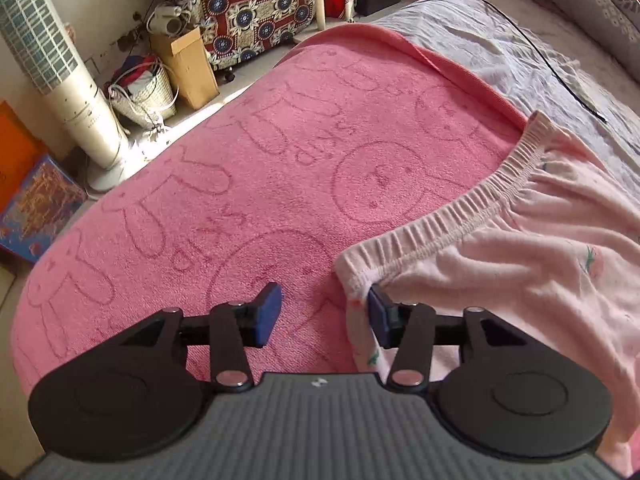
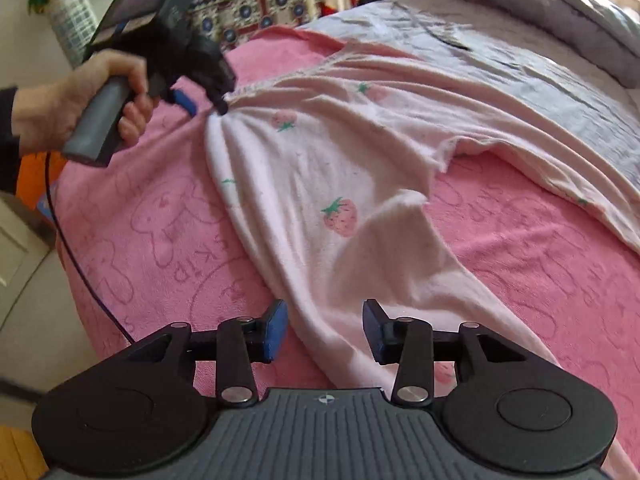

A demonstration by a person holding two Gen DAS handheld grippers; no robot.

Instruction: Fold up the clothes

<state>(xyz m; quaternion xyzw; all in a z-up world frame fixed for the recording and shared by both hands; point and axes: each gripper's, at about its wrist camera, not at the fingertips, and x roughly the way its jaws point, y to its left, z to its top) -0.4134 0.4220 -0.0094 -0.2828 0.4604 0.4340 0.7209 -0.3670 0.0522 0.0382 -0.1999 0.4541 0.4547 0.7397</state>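
Pale pink strawberry-print trousers (image 2: 340, 184) lie rumpled on a pink towel (image 1: 240, 184) spread over the bed (image 1: 500, 52). Left tool (image 1: 324, 314): jaws apart, right pad touching the elastic waistband corner (image 1: 360, 276). Right tool (image 2: 325, 332): jaws apart, straddling a trouser leg.

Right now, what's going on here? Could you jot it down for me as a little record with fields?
Setting: a bed covered by a pink towel with rabbit outlines
Garment: pale pink strawberry-print pants, spread out and wrinkled, not yet folded
Waistband: elastic, at the left end
Left gripper: jaws apart, one finger at the waistband corner, not clamped
Right gripper: jaws apart, a pant leg between them, not pinched
Hand: holds the left gripper's handle
Beyond: a grey sheet with a black cable
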